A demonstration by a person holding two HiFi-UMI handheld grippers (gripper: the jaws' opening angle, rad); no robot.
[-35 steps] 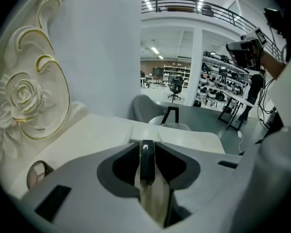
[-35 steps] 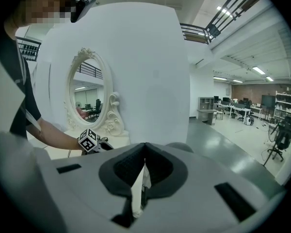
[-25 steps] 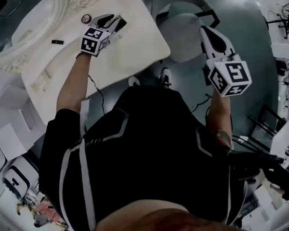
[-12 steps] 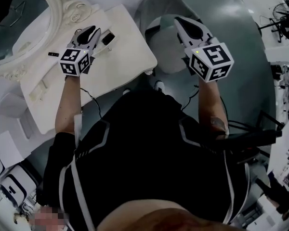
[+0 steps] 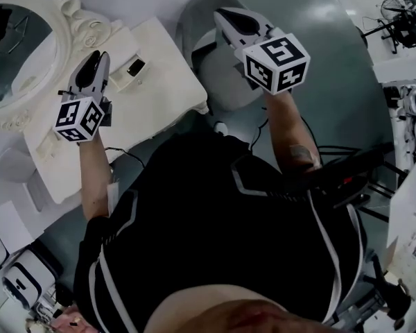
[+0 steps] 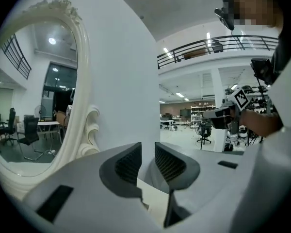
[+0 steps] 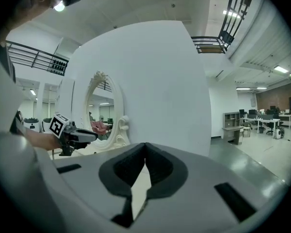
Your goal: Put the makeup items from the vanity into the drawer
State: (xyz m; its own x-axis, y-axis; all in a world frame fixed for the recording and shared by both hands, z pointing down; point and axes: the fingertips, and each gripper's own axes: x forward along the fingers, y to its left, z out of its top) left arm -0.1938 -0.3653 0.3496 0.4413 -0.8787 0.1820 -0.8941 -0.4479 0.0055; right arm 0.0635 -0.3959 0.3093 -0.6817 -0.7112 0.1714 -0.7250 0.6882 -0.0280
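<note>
On the vanity (image 5: pixel 159 96), a dark item (image 5: pixel 134 66) lies near the mirror (image 5: pixel 14 54).

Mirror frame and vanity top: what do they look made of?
Mirror frame: cream, with carved scrollwork and a soft sheen; likely painted wood or moulded resin, can't tell which. Vanity top: same cream, flat and matte, probably painted wood or board.

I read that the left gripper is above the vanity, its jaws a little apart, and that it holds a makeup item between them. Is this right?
Not quite. The left gripper holds nothing: in the left gripper view, only the white wall and the vanity show through the gap. The rest is right: it is above the vanity, with its jaws a little apart.
</note>
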